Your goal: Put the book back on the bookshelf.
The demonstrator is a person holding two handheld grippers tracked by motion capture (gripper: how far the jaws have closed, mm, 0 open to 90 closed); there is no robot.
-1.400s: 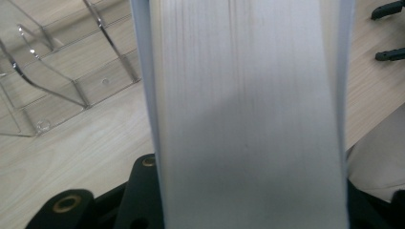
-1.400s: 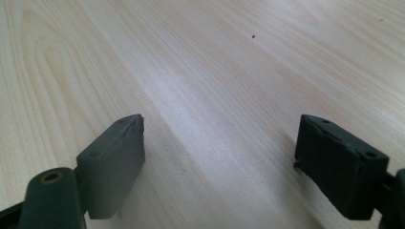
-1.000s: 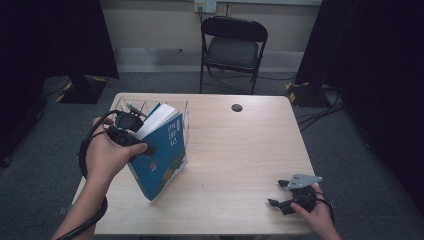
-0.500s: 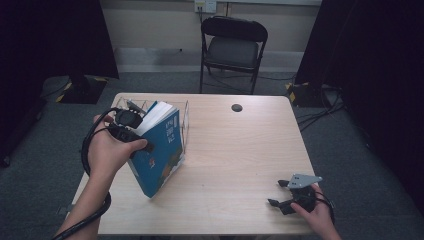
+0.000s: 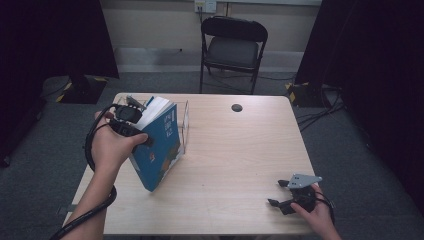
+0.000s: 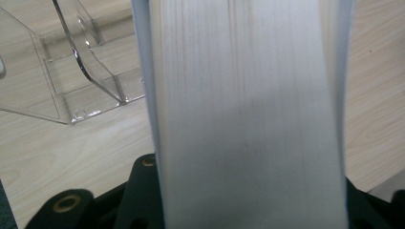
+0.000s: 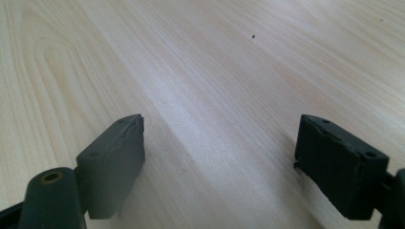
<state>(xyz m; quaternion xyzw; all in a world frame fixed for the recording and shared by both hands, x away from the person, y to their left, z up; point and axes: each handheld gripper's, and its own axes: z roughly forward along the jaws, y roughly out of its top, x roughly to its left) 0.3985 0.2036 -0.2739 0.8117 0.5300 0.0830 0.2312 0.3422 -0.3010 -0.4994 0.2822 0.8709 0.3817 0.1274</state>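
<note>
The left tongs [image 5: 142,131] clench a thick blue paperback book [image 5: 159,150] tilted against a clear acrylic stand [image 5: 184,125], while the right tongs [image 5: 278,194] rest released on the pale wooden table [image 5: 240,150].

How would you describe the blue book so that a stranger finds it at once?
Look at the left half of the wooden table, beside the clear plastic stand. The blue book stands tilted there, clamped by the left hand-held gripper. It is the table's only blue, white-paged thing.

A blue-covered book [image 5: 159,150] with white pages, a clear stand [image 6: 81,71], a pale wood-grain table [image 5: 240,150].
</note>
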